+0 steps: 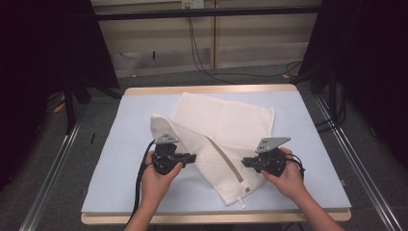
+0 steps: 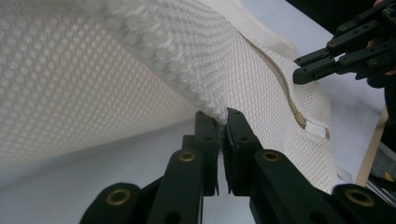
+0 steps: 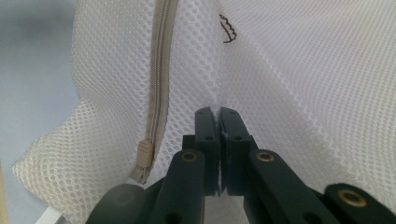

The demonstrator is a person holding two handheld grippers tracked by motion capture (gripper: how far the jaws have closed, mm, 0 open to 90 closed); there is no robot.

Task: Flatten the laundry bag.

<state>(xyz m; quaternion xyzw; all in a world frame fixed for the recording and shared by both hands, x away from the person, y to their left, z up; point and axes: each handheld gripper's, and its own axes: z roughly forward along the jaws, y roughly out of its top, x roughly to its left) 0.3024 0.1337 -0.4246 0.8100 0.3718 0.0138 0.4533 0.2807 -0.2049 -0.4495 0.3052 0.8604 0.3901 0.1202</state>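
High view: mesh laundry bag [image 1: 219, 139] at table [image 1: 120, 159] centre, half folded. Left gripper [image 1: 191, 157] at 7 o'clock, right gripper [image 1: 246, 161] at 5, each clamped on mesh, likely keeping the fold taut.

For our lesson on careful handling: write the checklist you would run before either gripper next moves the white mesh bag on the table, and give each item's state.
1. Left gripper shut on a fold of the mesh bag: ok.
2. Right gripper shut on the mesh: ok.
3. Zipper closed along its visible length: ok.
4. Bag lying flat: not ok, one side is folded over.
5. Bag fully on the table: ok.
6. Anything inside the bag: cannot tell.
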